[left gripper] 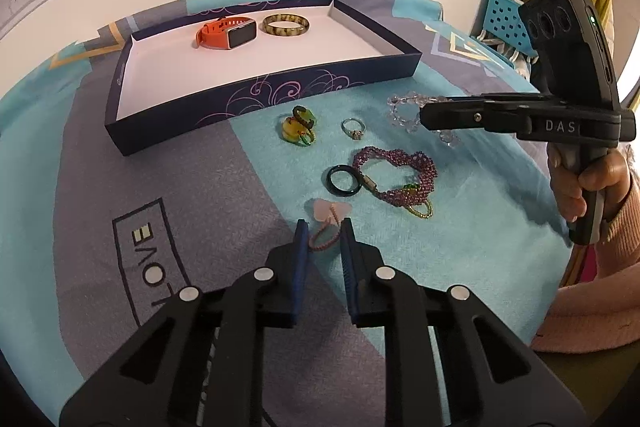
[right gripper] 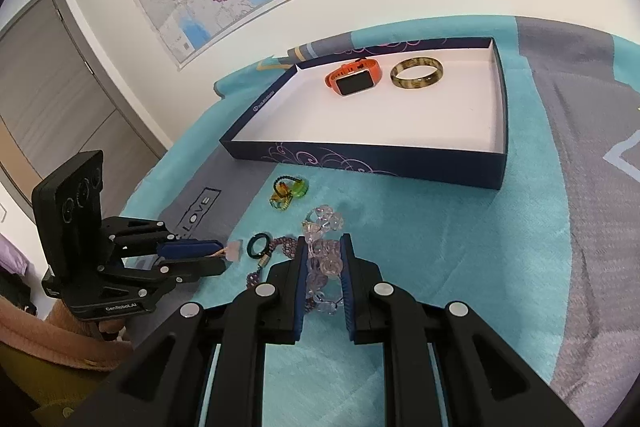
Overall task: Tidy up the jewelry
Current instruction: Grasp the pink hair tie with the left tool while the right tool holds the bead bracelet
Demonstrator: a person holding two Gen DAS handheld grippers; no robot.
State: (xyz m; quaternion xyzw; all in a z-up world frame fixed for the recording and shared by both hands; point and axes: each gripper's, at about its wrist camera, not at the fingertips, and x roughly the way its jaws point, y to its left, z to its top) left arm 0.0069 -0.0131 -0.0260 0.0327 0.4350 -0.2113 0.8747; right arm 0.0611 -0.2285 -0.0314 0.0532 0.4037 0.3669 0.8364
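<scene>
The box (left gripper: 256, 95), open and dark blue with a white floor, is the landmark here: it lies on a bed cover (left gripper: 120, 167) patterned in teal and grey. Inside it, toward the far wall, an orange watch (left gripper: 226, 34) and a mottled bangle (left gripper: 286, 25) already sit side by side, apart from each other.

The rest of the jewelry lies on the cover just in front of the box's near wall. Closest to the wall are a yellow-green ring cluster (left gripper: 298, 127) and a small silver ring (left gripper: 353, 129). Further from the box come a black ring (left gripper: 345, 180) touching a purple bead bracelet (left gripper: 394, 175), then a pink charm on a cord (left gripper: 330, 219).

The left tool (left gripper: 324, 231) has its jaws drawn close around the charm's cord, pinching it, as far as the left wrist view shows. The right tool (right gripper: 324, 255) is pinching a clear bead bracelet (right gripper: 322, 259), whose beads sit between the blue pads, also in front of the box.

By my reading the step in hand is the pick-up: both pieces are gripped but neither has left the cover. The next move calls for lifting each clear of its neighbours, carrying it over the near wall, and letting go on bare white floor away from the watch and bangle. The cord could slip or snag the black ring.
</scene>
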